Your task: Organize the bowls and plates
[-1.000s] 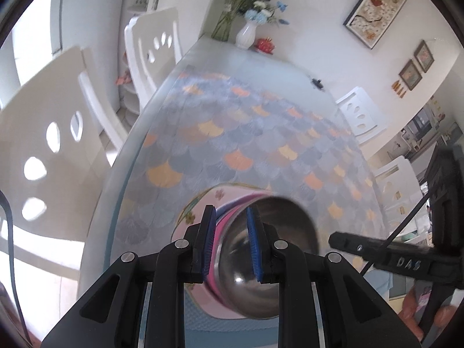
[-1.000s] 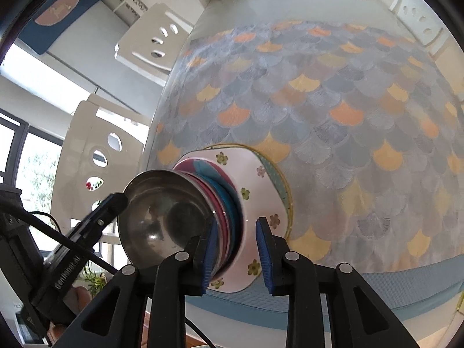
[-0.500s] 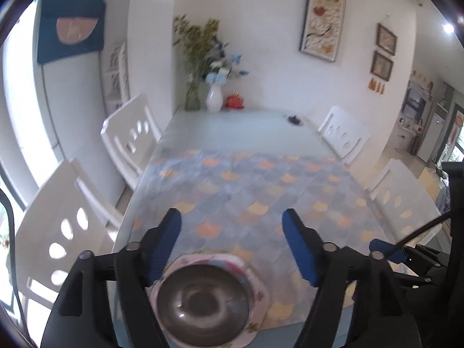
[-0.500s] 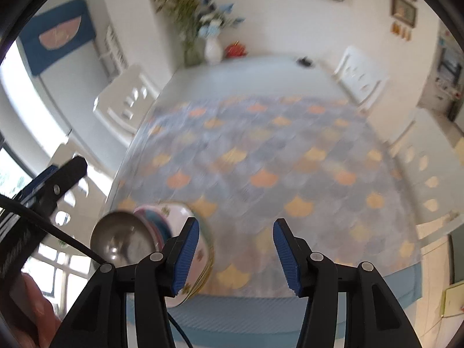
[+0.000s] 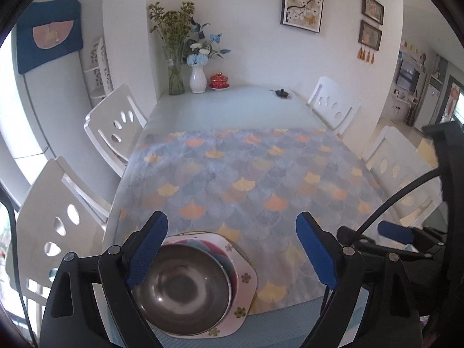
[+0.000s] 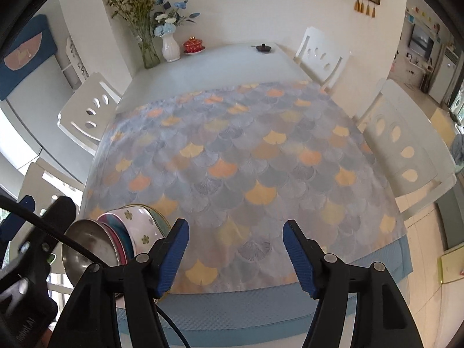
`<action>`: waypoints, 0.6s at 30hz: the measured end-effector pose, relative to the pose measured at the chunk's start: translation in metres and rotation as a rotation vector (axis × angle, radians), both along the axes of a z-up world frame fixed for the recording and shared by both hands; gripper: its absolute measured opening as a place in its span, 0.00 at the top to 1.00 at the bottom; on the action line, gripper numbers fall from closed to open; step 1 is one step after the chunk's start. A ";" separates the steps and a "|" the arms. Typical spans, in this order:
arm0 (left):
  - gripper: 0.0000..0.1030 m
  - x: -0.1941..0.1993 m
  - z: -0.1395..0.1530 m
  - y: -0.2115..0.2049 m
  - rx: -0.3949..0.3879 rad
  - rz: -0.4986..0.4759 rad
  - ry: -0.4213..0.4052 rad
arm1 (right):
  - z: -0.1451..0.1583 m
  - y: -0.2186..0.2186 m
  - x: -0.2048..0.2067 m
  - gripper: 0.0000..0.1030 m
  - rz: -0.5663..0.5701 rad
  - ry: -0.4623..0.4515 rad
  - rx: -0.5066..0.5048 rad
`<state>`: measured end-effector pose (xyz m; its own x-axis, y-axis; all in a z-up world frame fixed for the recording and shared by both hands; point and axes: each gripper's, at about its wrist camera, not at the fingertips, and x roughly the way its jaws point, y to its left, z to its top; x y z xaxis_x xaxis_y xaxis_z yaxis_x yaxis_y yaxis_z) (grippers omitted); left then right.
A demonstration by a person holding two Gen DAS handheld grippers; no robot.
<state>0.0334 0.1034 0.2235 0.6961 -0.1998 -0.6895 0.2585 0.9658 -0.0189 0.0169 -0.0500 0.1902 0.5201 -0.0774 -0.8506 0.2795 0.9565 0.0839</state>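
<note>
The left gripper [image 5: 232, 255] is hovering with its jaws spread wide, holding nothing. At the lower left of the left wrist view, a steel bowl [image 5: 182, 290] is sitting atop stacked plates [image 5: 243, 275] near the desk [image 5: 232, 110] edge. The right gripper [image 6: 235, 256] is likewise gaping empty above the patterned cloth [image 6: 232, 159], the stack lying at its lower left.

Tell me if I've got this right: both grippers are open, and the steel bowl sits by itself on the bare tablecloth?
Not quite. Both grippers are open, left gripper and right gripper, but the steel bowl sits on stacked plates, as the left wrist view shows.
</note>
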 end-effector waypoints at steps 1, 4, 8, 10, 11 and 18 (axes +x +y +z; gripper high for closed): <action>0.13 -0.001 -0.002 0.000 0.009 0.008 0.000 | 0.001 0.002 -0.001 0.37 0.004 -0.006 -0.007; 0.13 0.001 -0.006 0.002 0.038 0.032 0.016 | 0.004 0.008 -0.002 0.37 0.020 -0.015 -0.023; 0.13 0.006 -0.010 0.011 0.032 0.068 0.041 | 0.006 0.012 -0.002 0.37 0.033 -0.021 -0.024; 0.13 0.005 -0.010 0.016 0.020 0.074 0.040 | 0.006 0.012 -0.002 0.37 0.035 -0.021 -0.022; 0.13 0.006 -0.009 0.018 0.018 0.081 0.038 | 0.005 0.012 -0.003 0.37 0.033 -0.017 -0.018; 0.13 0.003 -0.003 0.019 0.051 0.097 0.001 | 0.004 0.014 -0.003 0.37 0.039 -0.010 -0.008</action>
